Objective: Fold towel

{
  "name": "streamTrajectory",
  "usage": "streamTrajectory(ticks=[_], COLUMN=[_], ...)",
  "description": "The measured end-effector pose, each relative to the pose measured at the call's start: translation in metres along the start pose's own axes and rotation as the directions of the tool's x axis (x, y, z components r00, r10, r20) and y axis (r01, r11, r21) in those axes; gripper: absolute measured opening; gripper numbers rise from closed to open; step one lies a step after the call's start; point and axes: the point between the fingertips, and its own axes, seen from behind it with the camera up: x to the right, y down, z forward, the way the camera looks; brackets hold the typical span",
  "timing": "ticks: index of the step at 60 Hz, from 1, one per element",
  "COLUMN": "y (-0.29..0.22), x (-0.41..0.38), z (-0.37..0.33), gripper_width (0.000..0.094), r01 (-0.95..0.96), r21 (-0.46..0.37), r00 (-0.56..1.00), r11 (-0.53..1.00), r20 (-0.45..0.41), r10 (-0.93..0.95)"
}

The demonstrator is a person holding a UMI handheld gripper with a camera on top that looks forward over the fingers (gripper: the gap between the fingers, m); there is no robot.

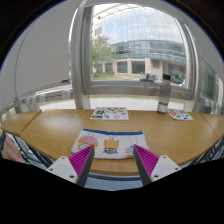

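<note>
A small towel (110,144) with cartoon prints lies flat on the wooden table (60,130), near its front edge. My gripper (114,160) hangs above and in front of the table edge, with the towel just ahead of the fingers. The fingers (82,160) with magenta pads stand wide apart with nothing between them.
A second printed cloth or sheet (109,113) lies farther back on the table, and another (181,115) at the far right. A large window (135,50) stands behind the table. Chairs (20,150) stand at the table's left side.
</note>
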Motion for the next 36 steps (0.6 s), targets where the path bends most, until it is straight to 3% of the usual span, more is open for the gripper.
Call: streamTrajectory(ticks=[8, 21, 27, 36], y=[0.007, 0.028, 0.042, 0.049], x=[-0.05, -0.056, -0.032, 0.013], z=[0.05, 0.116, 0.128, 0.124], gripper_width=[0.0769, 0.0689, 0.0601, 0.0352], r01=[-0.019, 0.02, 0.028, 0.064], r21=[-0.02, -0.062, -0.093, -0.112], r00=[0.998, 1.0, 0.998, 0.991], r11=[1.0, 0.998, 0.995, 0.992], r20=[0.051, -0.016, -0.056, -0.106], r10=[0.02, -0.021, -0.033, -0.076])
